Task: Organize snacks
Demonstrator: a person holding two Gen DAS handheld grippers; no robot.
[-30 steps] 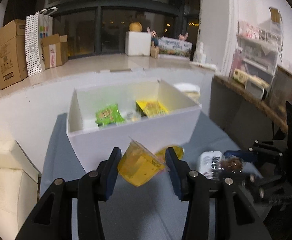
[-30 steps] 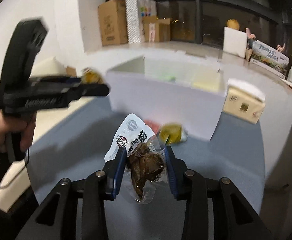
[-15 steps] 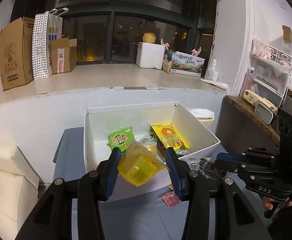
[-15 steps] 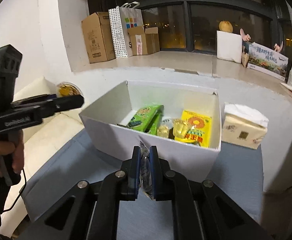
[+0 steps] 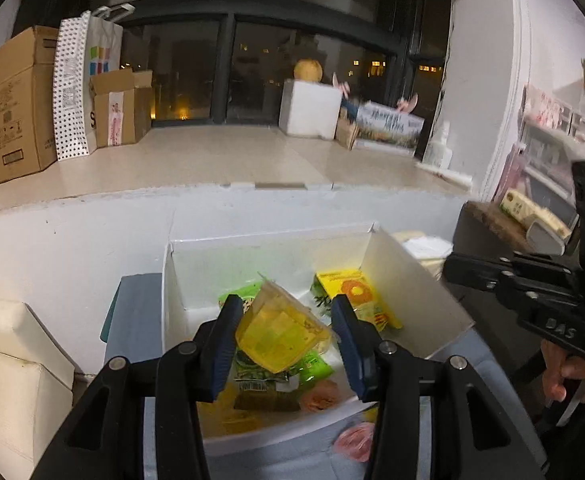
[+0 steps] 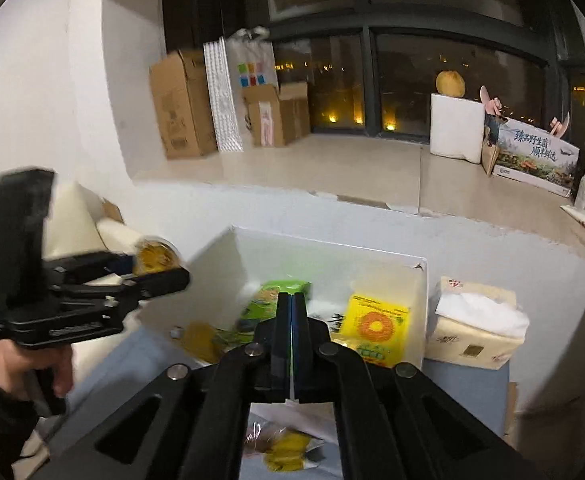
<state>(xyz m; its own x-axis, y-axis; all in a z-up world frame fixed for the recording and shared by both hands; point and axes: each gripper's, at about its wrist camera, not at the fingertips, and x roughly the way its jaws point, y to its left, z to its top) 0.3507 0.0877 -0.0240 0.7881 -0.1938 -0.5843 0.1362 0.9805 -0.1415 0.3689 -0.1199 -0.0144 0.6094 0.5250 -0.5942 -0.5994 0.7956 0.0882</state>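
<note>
A white open box sits on the grey table and holds a green packet, a yellow packet and other snacks. My left gripper is shut on a yellow jelly cup and holds it above the box's near part. In the right wrist view the left gripper hangs at the box's left side. My right gripper is fully shut over the box, and nothing shows between its fingertips. A packet with yellow and brown contents lies under it.
A tissue pack stands right of the box. A pink snack lies on the table by the box's near wall. A cream sofa is at the left. Cardboard boxes stand on the window ledge behind.
Both grippers moved forward over the box. The left still holds the yellow cup. The right closed fully; the brown snack packet seen between its fingers earlier no longer shows there.
</note>
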